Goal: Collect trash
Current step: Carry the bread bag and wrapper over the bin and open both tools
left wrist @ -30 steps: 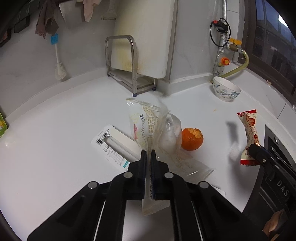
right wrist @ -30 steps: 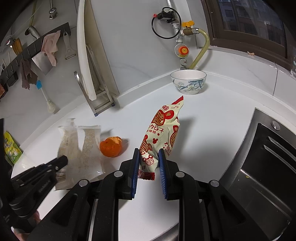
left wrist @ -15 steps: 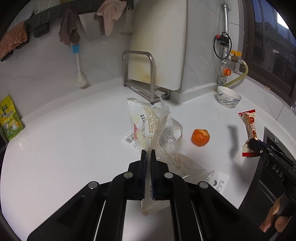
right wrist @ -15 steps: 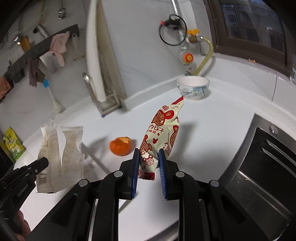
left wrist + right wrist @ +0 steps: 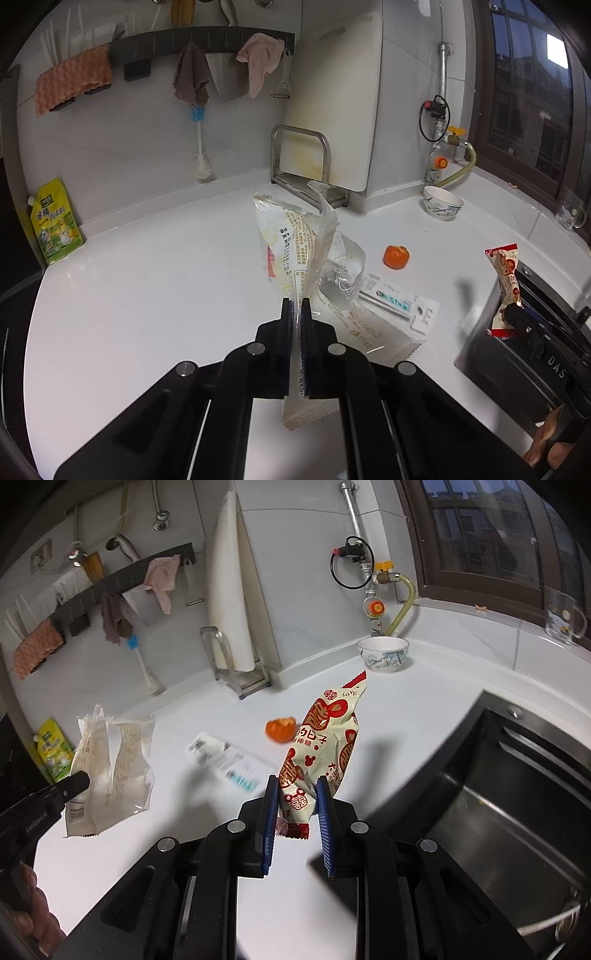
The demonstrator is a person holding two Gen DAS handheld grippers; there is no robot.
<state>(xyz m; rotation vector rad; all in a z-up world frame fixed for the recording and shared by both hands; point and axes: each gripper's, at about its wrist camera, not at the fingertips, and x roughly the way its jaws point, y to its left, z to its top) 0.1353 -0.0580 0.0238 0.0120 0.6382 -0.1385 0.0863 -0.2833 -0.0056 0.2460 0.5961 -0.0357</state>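
Below both my grippers I see the white counter [image 5: 140,280], and the dark sink [image 5: 509,805] drops away just right of my right gripper. Well ahead of my left gripper a cutting board [image 5: 332,103] leans upright in a metal rack [image 5: 299,162] at the wall.

My left gripper [image 5: 295,314] is pinched tight on a clear wrapper [image 5: 295,243] with printing on it, which stands up from between the pads, lifted off the counter. My right gripper [image 5: 297,794] is narrowed onto a cream and red candy bag [image 5: 325,738], the blue pads pressing its lower end while the rest rises ahead, clear of the counter.

Past my left fingertips and to their right, a flat white packet [image 5: 395,299] lies on the counter. Farther ahead on that side sits a bowl [image 5: 442,203] near the wall. Between the packet and the bowl rests a small orange [image 5: 396,257], well apart from both grippers.
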